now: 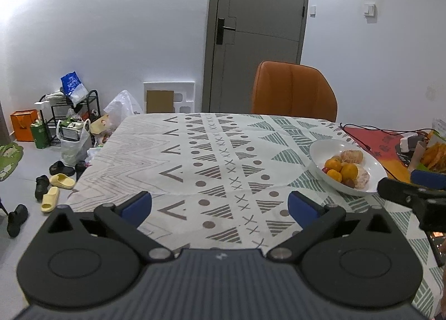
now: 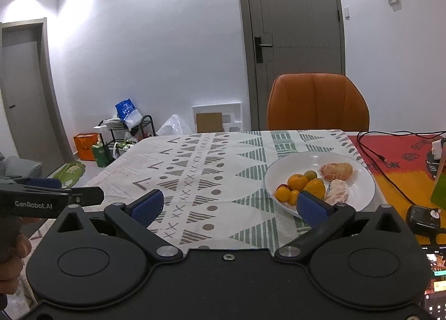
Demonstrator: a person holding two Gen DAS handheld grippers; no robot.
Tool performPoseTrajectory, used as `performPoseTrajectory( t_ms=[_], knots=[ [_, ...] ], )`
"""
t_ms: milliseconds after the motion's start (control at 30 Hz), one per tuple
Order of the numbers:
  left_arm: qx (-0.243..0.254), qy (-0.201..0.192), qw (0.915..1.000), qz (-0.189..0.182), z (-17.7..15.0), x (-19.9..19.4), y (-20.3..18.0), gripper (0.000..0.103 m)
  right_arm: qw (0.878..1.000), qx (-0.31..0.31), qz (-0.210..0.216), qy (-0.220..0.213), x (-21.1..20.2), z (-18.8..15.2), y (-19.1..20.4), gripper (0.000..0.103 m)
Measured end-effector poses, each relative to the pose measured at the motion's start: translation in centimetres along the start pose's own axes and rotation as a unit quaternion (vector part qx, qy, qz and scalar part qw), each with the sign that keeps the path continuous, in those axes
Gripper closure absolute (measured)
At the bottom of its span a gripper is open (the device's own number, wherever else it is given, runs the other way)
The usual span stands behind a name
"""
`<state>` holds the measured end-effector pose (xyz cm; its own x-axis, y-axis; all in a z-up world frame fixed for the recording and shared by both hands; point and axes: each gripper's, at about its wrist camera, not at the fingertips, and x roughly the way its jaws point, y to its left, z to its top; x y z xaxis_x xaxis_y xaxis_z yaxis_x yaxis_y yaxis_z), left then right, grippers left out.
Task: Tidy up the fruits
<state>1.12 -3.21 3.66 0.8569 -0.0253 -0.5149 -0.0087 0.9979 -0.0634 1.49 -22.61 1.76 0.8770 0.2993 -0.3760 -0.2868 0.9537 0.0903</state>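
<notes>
A white-walled room with a grey door (image 2: 295, 41) and an orange chair (image 2: 317, 102) lies behind a surface (image 1: 195, 158) covered by a patterned cloth. The fruits (image 2: 312, 183) all sit together in the white plate (image 2: 362, 180) on my right side: small oranges, two peeled citrus pieces and something small and red at the edge. I see no fruit loose on the cloth. That fits either fruit already gathered into the plate, or a plateful waiting to be sorted, and I cannot tell which.

My left gripper (image 1: 220, 205) hovers level over the bare cloth, jaws spread wide with nothing between them, pointing toward the chair. My right gripper (image 2: 231, 205) hangs just short of the plate, jaws equally wide and empty; its right finger (image 2: 312, 208) overlaps the near rim in view, though I cannot tell whether it touches. Part of a hand (image 2: 11, 258) grips the left handle.

If a fruit is to be picked, I judge a slow approach from above best, closing gently: the peeled pieces look soft and would bruise, and the round oranges could roll against each other
</notes>
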Motion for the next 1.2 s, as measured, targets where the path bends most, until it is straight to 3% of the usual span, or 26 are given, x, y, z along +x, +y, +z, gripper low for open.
performPoseTrajectory(
  t_ms=[633,1200],
  knots=[
    [0.002,0.004,0.9999,0.015,-2.5,-3.3,0.9,0.000,0.999,0.038,-0.015,-0.010,-3.4,-2.6,-0.2,0.000],
    [0.012,0.023,0.9995,0.017,-2.6,-1.9,0.6,0.000,0.999,0.029,-0.001,0.016,-2.0,-3.4,0.0,0.000]
  ],
)
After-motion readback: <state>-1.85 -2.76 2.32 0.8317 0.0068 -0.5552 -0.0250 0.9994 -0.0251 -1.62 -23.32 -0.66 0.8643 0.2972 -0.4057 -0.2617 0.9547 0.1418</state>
